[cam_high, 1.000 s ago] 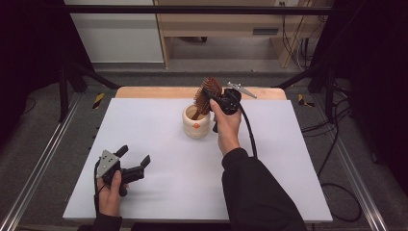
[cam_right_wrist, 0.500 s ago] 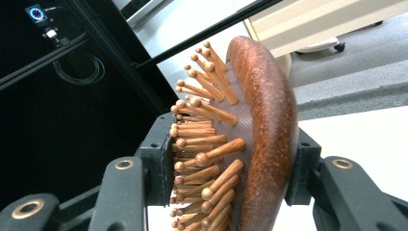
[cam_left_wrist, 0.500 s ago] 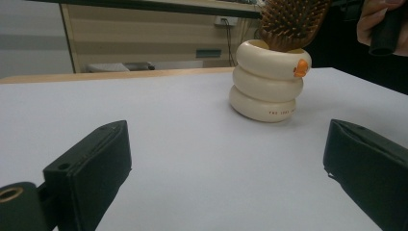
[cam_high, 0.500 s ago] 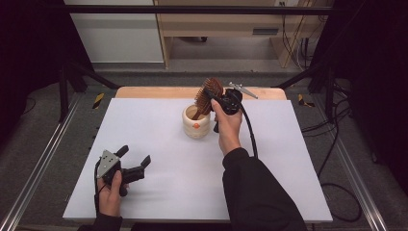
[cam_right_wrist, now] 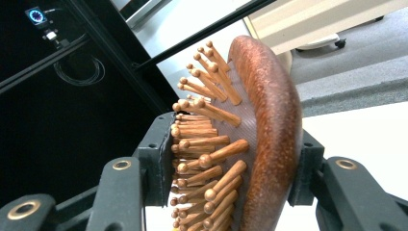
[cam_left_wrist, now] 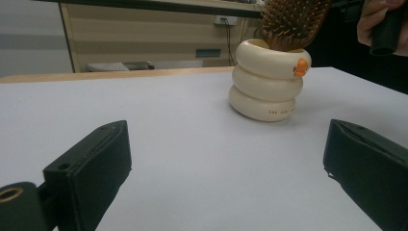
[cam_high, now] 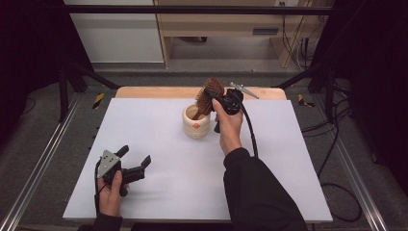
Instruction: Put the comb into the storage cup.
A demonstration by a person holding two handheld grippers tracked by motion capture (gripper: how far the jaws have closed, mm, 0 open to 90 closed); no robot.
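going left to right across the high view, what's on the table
left gripper, open and resting in the person's hand → cream ringed cup → wooden hairbrush, handle down in the cup → right gripper, shut on the hairbrush

Even overhead lighting is brightening the white table [cam_high: 159, 130]; the surrounding room is lying dim. Soft shadows are falling beneath the forearms. The hairbrush [cam_right_wrist: 260, 134] is appearing sharp close-up, its background overexposing.
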